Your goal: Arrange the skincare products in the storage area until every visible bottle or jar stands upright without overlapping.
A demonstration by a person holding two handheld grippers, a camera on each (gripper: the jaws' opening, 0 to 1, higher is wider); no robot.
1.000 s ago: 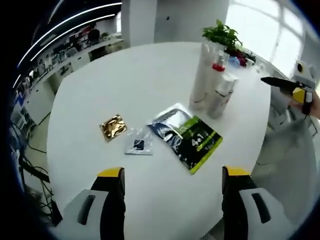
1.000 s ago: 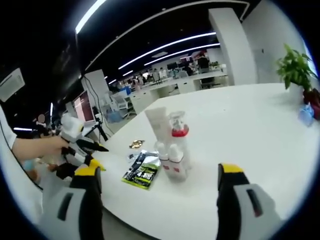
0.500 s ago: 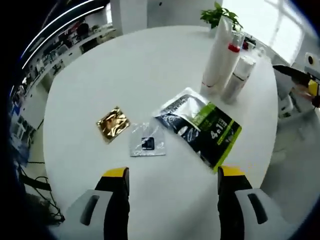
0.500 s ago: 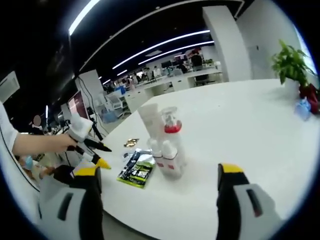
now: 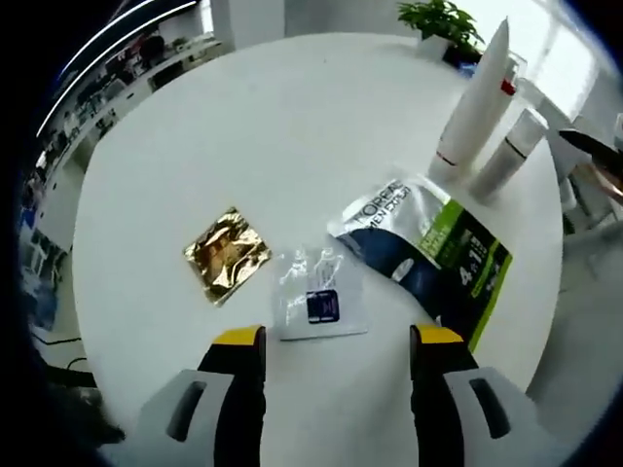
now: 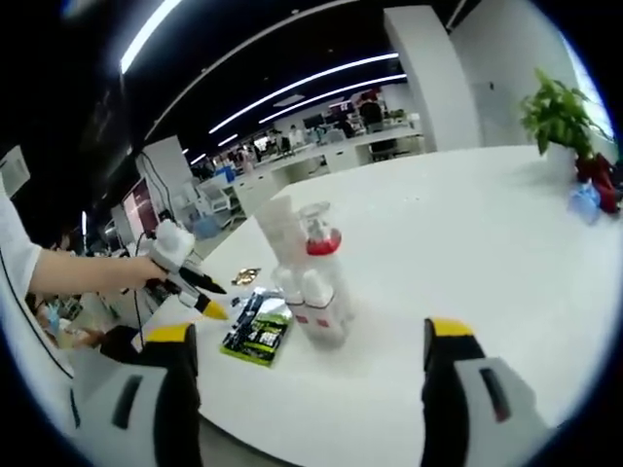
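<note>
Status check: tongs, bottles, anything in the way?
Both tongs open, empty. Bottles upright, clustered together. Flat sachets lying beside them; left tongs over the clear sachet.

On the round white table (image 5: 292,126) ahead of me, three flat sachets lie side by side, none overlapping. A crinkled gold foil sachet (image 5: 227,255) is at the left. A small clear sachet with a dark blue label (image 5: 318,295) lies just beside it, between my jaws. A larger silver, black and green L'Oréal sachet (image 5: 428,255) is at the right. Beyond it, a tall white tube (image 5: 473,112) and a shorter white bottle (image 5: 509,156) stand upright together, with a clear red-collared pump bottle (image 6: 317,233) among them.
</note>
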